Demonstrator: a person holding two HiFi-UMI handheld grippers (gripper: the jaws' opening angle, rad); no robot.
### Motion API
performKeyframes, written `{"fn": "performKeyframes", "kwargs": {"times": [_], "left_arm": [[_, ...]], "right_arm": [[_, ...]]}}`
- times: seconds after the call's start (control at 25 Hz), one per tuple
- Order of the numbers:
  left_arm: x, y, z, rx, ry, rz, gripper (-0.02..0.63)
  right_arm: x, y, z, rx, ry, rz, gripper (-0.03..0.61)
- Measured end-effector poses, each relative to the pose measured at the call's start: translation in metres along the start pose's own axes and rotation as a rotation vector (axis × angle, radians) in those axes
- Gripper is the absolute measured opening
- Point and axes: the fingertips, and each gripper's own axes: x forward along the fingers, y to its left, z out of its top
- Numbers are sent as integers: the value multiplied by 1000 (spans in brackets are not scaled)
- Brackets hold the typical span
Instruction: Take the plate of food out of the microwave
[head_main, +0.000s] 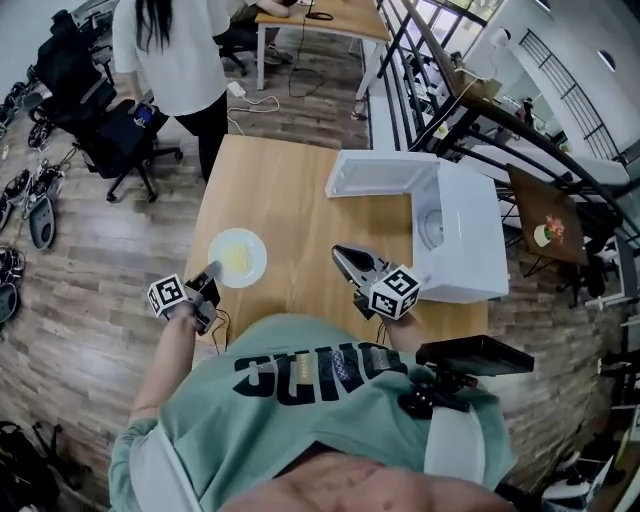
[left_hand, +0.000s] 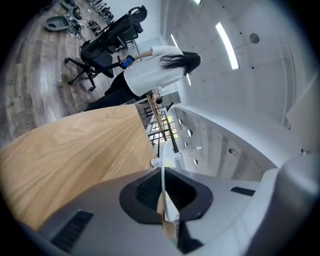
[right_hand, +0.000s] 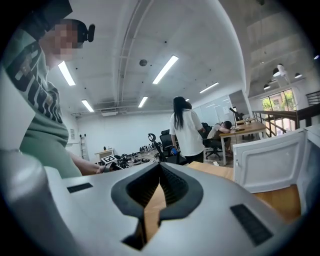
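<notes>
Left of the microwave (head_main: 460, 235), out over the wooden table (head_main: 290, 190), sat the plate (head_main: 237, 257) with its yellow food, clear of the oven and well apart from it. Whether it rested on the wood or hung just above could not be told. The left gripper (head_main: 212, 272) had it: jaws clamped tight on the near rim, the thin white edge running straight up between the pads in the left gripper view. The microwave door (head_main: 380, 172) stood swung open toward the plate's side. The right gripper (head_main: 340, 253) hung just in front of the microwave, near its open door, jaws pressed together at the tips with nothing in them, only table wood showing through the gap. Beyond the table's far end from the microwave, a person in a white top (head_main: 175, 50) stood beside a black office chair (head_main: 110, 130).
</notes>
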Motion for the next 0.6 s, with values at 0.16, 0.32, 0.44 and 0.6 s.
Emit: {"fn": "performKeyframes", "kwargs": {"times": [0.16, 0.32, 0.44, 0.6], "left_arm": [[15, -9, -18, -1, -10, 25, 15], [37, -24, -33, 24, 15, 22, 15], [47, -29, -38, 43, 41, 23, 15], [59, -28, -37, 51, 69, 20, 15]], "right_arm": [[-13, -21, 4, -13, -7, 18, 6], [-32, -34, -1, 0, -21, 9, 6], [-42, -36, -7, 19, -27, -2, 6], [-49, -36, -14, 36, -20, -28, 6]]}}
